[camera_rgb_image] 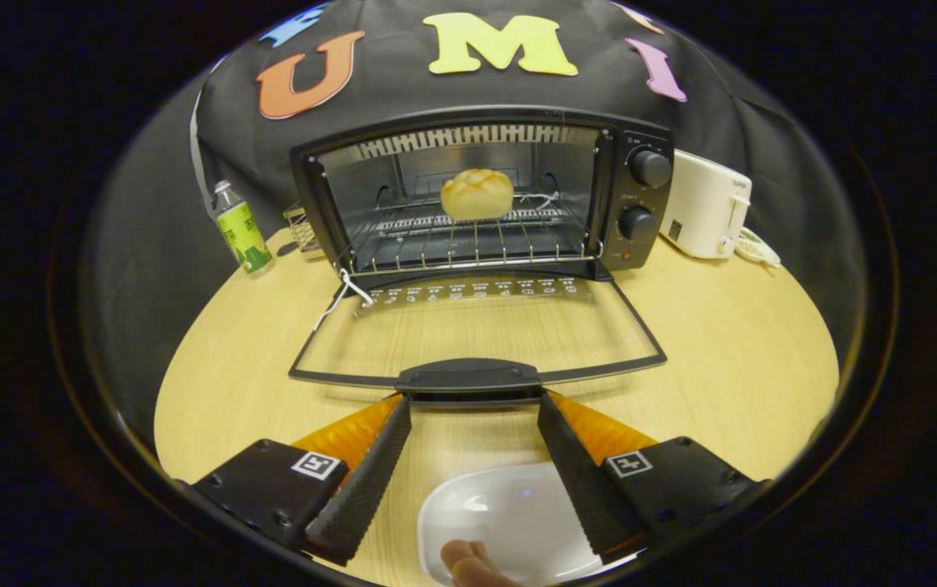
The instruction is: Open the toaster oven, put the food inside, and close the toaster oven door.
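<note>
A black toaster oven [484, 191] stands on the wooden table [721, 342] with its glass door [476, 330] folded down flat. A round bread bun [476, 194] lies on the wire rack [468, 240] inside. My gripper [475, 403] is open, its fingertips just under the door handle [468, 377], one near each end of it, with nothing between them. Below the fingers lies a white plate [509, 522] with a sausage-like piece of food [468, 562] at its near edge.
A green-labelled bottle [241, 230] stands left of the oven beside a small wire basket [301, 228]. A white appliance [704, 205] sits to the oven's right with a small dish [757, 247] next to it. Two knobs [647, 167] are on the oven's right panel.
</note>
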`<state>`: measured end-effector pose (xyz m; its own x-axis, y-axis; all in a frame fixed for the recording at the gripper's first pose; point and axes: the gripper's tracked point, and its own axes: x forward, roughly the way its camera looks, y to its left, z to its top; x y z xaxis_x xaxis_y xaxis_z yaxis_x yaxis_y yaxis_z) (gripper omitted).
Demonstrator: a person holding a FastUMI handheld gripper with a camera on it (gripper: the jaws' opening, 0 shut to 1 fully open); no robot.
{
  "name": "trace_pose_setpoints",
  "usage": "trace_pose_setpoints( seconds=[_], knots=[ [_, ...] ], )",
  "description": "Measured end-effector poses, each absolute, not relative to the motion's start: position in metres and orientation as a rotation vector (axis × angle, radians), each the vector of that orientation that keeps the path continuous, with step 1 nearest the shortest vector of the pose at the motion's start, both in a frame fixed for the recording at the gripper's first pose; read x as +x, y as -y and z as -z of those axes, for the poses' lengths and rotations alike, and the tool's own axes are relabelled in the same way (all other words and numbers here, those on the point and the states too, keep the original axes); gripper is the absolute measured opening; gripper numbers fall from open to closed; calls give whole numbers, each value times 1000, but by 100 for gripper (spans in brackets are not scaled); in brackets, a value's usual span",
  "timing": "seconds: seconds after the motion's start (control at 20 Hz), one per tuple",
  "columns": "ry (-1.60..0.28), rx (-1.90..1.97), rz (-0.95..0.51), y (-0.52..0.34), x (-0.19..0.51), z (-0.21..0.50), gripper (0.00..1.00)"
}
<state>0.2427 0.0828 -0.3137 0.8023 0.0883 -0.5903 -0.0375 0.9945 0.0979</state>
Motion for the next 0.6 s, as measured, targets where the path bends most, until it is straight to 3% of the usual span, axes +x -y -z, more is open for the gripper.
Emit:
trace_pose_setpoints(
  seconds=[0.25, 0.6],
  knots=[
    [-667, 70, -27, -83, 239, 303, 100],
    [-546, 67, -34, -84, 246, 249, 100]
  ],
)
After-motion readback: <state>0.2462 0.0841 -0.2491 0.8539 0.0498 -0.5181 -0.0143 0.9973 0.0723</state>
